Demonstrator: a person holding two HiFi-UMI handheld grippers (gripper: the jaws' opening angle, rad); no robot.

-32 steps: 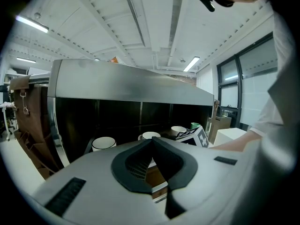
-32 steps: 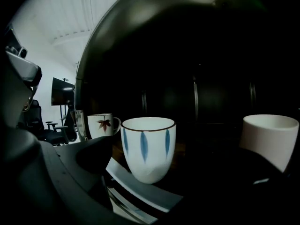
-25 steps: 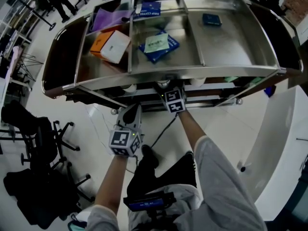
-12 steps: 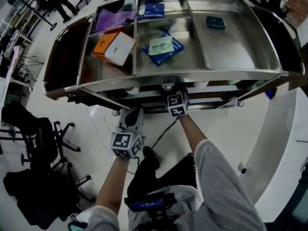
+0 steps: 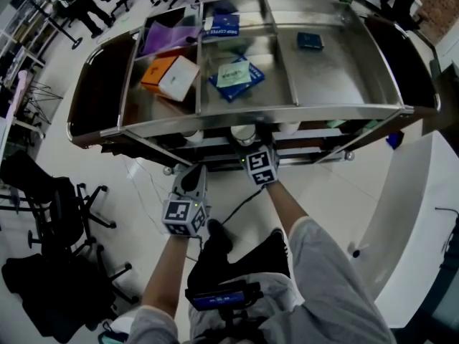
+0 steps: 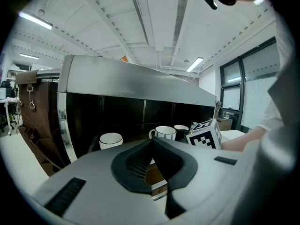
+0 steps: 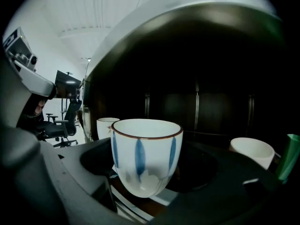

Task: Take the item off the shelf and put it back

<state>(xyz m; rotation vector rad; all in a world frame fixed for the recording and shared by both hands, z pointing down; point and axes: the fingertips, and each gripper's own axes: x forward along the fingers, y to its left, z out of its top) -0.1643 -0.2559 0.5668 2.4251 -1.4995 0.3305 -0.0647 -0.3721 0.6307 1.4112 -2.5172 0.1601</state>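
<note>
A person stood at a steel cart [image 5: 337, 110], with a gripper in each hand (arms reaching forward, seen from above). The right gripper [image 5: 250, 144] reached in under the cart's top tray [image 5: 326, 70] to the lower shelf [image 7: 140, 211]. Its fingers [image 7: 75, 172] had just been closing and were grasping a cup [image 7: 146, 156]. The cup was white with blue stripes and a brown rim. It stood upright and filled the gap between the fingers at the front of that shelf.

Beyond those fingers a white cup [image 7: 105, 125] stood to the left and a pale cup [image 7: 251, 152] to the right, both apart from the grasped one.

The left gripper [image 5: 194, 178] hung short of the cart, beside the right one and further back from the shelf. Its fingers [image 6: 136, 165] were clenched tip to tip, with nothing between them. Past their tips, the left gripper view showed the dark shelf opening.

On the tray above the right fingers lay an orange-and-white box [image 5: 171, 76], a blue packet [image 5: 235, 74] and a small dark box [image 5: 310, 41], each in its own compartment.
</note>
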